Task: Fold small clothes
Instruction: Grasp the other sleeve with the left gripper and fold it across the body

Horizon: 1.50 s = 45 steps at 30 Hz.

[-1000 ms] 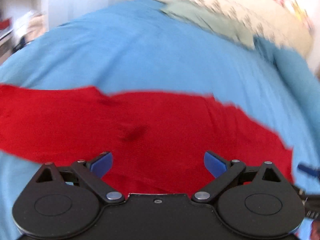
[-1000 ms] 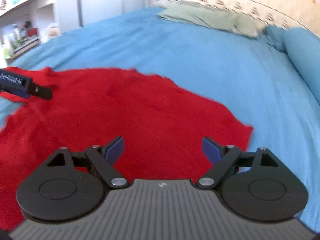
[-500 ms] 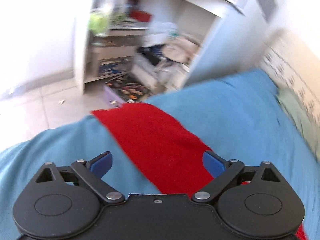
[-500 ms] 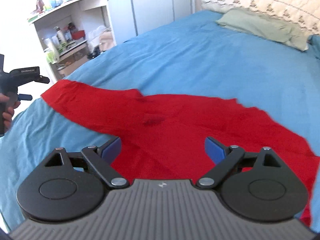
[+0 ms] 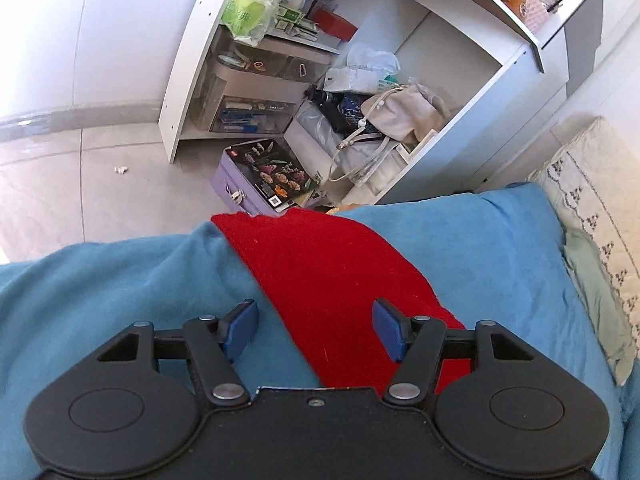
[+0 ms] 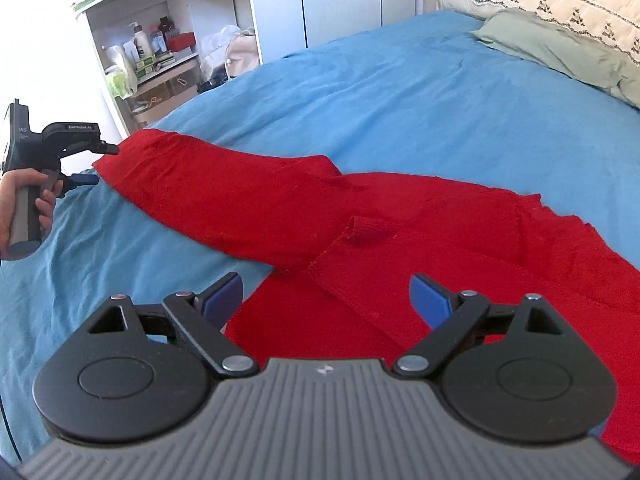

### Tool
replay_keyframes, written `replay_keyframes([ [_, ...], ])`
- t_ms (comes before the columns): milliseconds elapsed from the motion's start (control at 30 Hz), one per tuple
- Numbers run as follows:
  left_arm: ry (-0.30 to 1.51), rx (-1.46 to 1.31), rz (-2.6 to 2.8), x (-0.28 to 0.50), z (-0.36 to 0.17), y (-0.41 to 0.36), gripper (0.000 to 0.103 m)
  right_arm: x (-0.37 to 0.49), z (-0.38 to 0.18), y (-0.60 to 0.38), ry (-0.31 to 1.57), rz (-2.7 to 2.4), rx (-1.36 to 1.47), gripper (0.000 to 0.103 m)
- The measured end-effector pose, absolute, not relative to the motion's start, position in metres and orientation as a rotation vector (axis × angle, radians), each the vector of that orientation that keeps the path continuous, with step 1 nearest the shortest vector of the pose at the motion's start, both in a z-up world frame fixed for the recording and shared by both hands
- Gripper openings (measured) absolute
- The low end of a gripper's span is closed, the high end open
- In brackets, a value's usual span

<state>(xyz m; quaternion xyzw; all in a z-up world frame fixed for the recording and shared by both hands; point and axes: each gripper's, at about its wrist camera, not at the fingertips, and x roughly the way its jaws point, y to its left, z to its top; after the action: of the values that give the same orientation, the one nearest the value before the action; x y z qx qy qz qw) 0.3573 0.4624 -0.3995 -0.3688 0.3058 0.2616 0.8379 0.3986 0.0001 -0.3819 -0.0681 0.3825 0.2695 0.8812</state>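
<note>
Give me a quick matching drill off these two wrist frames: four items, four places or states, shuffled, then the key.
Items:
1. red garment
2. left gripper
3. green pillow
4. purple box

Places/states:
A. on the floor by the white shelf
B. spread across the blue bed cover
C. open, over one end of the red cloth
D. at the head of the bed

Pairs: 1-B, 2-C, 3-D, 4-A
</note>
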Motion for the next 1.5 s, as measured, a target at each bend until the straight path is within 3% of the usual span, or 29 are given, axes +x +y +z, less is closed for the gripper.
replay_keyframes([
  [133, 0.646, -0.747, 0.563, 0.369, -0.402, 0.469, 0.067, 0.402, -0.386, 0.001, 0.808, 0.566, -0.128, 0.103],
  [200, 0.642, -0.74, 0.581, 0.374, -0.403, 0.473, 0.062, 0.404, -0.387, 0.003, 0.811, 0.563, -0.129, 0.103],
  [300, 0.64, -0.74, 0.619, 0.376, -0.404, 0.478, 0.044, 0.407, -0.387, 0.004, 0.806, 0.555, -0.118, 0.103],
  [433, 0.624, -0.766, 0.618, 0.374, -0.403, 0.481, 0.012, 0.409, -0.388, 0.003, 0.802, 0.542, -0.094, 0.103],
  [533, 0.611, -0.707, 0.608, 0.377, -0.389, 0.472, 0.006, 0.41, -0.389, 0.002, 0.804, 0.536, -0.085, 0.103],
  [800, 0.482, -0.583, 0.367, 0.396, -0.32, 0.398, 0.005, 0.406, -0.377, -0.026, 0.782, 0.478, -0.062, 0.103],
  [1067, 0.441, -0.427, -0.135, 0.437, -0.269, 0.213, 0.005, 0.408, -0.357, -0.085, 0.75, 0.329, -0.042, 0.103],
  [1267, 0.564, -0.254, -0.425, 0.444, -0.31, 0.056, 0.004, 0.407, -0.359, -0.139, 0.765, 0.108, -0.096, 0.103],
  [1500, 0.752, -0.208, -0.465, 0.442, -0.392, -0.022, 0.004, 0.406, -0.387, -0.212, 0.835, -0.007, -0.049, 0.103],
])
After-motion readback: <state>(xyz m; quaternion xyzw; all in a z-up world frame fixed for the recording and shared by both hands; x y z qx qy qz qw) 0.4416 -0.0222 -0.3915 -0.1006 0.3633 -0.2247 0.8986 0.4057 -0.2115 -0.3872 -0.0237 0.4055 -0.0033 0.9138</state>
